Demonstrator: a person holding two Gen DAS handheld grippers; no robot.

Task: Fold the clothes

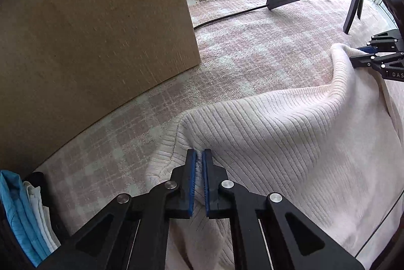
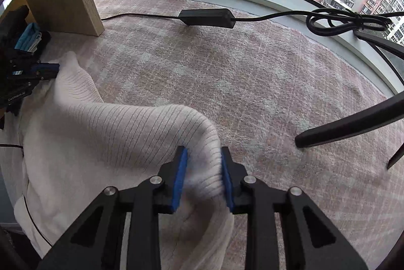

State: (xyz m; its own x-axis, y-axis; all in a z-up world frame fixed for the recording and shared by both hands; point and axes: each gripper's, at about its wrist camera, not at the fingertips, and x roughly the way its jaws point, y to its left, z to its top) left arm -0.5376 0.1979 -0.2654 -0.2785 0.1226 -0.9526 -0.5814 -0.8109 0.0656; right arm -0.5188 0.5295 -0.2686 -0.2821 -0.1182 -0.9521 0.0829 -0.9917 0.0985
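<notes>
A cream ribbed knit sweater (image 1: 290, 133) is stretched between both grippers above a pink checked blanket (image 1: 252, 48). In the left wrist view my left gripper (image 1: 199, 156) is shut on a thin edge of the sweater, and the right gripper (image 1: 363, 54) shows at the far right, clamped on the other raised corner. In the right wrist view my right gripper (image 2: 203, 156) is shut on a thick bunch of the sweater (image 2: 113, 133), its blue pads (image 2: 180, 174) pressed against the fabric. The left gripper (image 2: 54, 69) appears at the far left, holding the opposite corner.
A wooden panel (image 1: 96, 25) stands at the left. A black power adapter (image 2: 205, 17) with its cable lies on the blanket near the window. Black tripod legs (image 2: 353, 126) stand at the right. Folded blue and white clothes (image 1: 27, 214) sit at the lower left.
</notes>
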